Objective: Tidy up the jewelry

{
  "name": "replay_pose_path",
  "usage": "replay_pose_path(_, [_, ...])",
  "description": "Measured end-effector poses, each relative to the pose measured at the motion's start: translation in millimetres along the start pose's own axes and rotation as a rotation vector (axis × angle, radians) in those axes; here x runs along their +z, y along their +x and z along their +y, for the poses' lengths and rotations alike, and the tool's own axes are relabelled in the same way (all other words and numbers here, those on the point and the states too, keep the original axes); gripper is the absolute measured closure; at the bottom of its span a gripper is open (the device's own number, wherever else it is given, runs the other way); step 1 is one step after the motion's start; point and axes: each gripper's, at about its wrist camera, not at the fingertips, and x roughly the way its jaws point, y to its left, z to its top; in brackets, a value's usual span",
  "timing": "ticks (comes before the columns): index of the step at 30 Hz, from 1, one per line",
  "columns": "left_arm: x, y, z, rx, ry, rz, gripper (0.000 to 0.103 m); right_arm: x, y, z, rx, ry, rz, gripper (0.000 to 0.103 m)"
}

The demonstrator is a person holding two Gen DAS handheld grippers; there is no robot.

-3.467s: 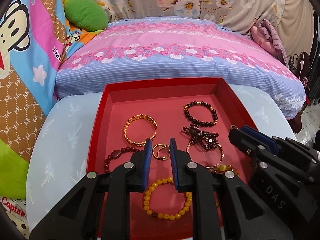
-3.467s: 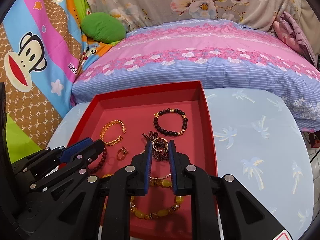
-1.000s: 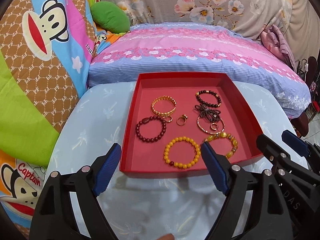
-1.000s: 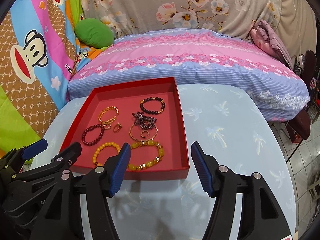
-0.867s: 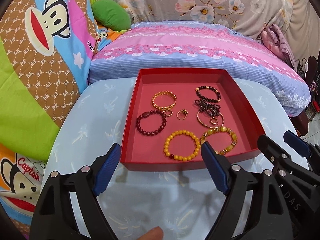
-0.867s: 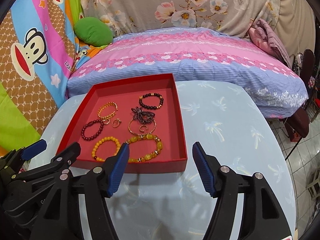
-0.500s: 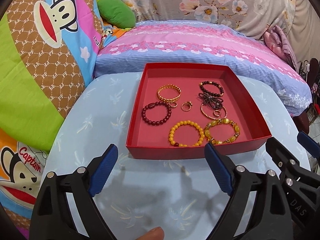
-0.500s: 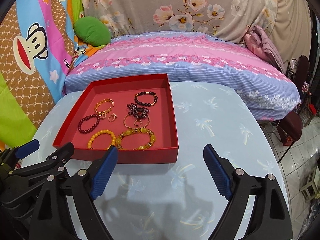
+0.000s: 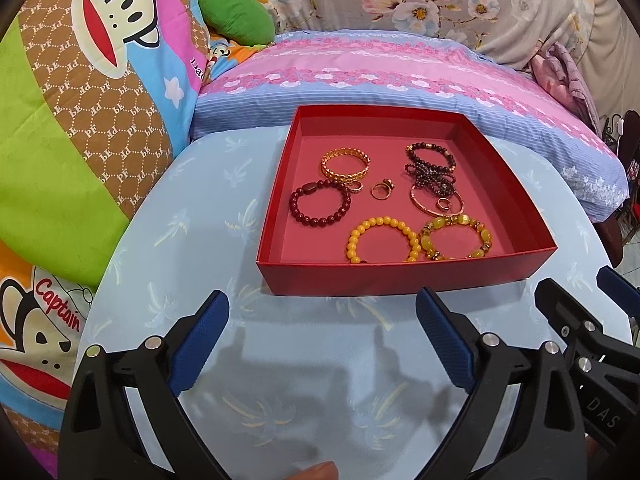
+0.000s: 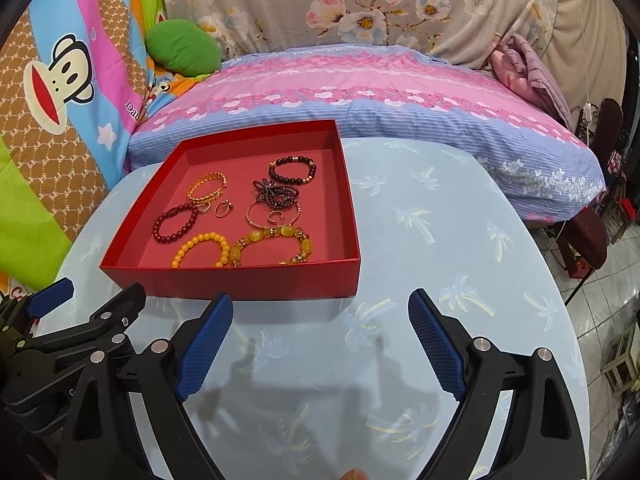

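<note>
A red tray (image 9: 276, 216) (image 10: 256, 280) sits on the pale blue table and holds several bracelets and rings: a gold bangle (image 9: 345, 163), a dark red bead bracelet (image 9: 320, 205), a yellow bead bracelet (image 9: 382, 240), an amber stone bracelet (image 9: 456, 242), a black bead bracelet (image 9: 430, 156) and a gold ring (image 9: 381, 191). My left gripper (image 9: 322, 340) is open and empty, in front of the tray's near wall. My right gripper (image 10: 320, 340) is open and empty, just right of the tray's near corner. Each gripper shows at the edge of the other's view.
The round table (image 10: 460, 240) has a palm-print cloth. A pink and blue pillow (image 9: 400, 76) lies right behind the tray. A cartoon monkey blanket (image 9: 80, 100) and a green cushion (image 9: 236, 16) are at the left. Tiled floor (image 10: 608, 280) drops off at the right.
Both grippers opened wide and pulled back from over the tray to the near table edge. The jewelry stays in the tray.
</note>
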Motion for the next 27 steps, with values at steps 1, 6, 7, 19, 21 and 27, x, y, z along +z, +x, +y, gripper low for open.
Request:
replay_pose_path(1, [0.0, 0.0, 0.2, 0.001, 0.000, -0.001, 0.013, -0.7, -0.5, -0.1, 0.001, 0.002, -0.001, 0.017])
replay_pose_path(6, [0.5, 0.4, 1.1, 0.002, -0.005, -0.001, 0.012, -1.5, -0.8, -0.9, 0.010, 0.011, -0.008, 0.012])
replay_pose_path(7, [0.4, 0.4, 1.1, 0.003, -0.006, 0.000, 0.012, -1.6, -0.8, -0.8, 0.008, 0.010, -0.009, 0.012])
replay_pose_path(19, [-2.9, 2.7, 3.1, 0.008, -0.020, 0.010, 0.009, -4.1, -5.3, 1.4, -0.014, -0.004, -0.022, 0.012])
replay_pose_path(21, [-3.6, 3.3, 3.4, 0.008, -0.019, 0.013, 0.009, -5.3, -4.5, 1.1, -0.013, -0.002, -0.017, 0.012])
replay_pose_path(27, [-4.8, 4.7, 3.9, 0.012, -0.018, 0.017, 0.009, -6.5, -2.8, 0.4, -0.007, 0.007, -0.005, 0.012])
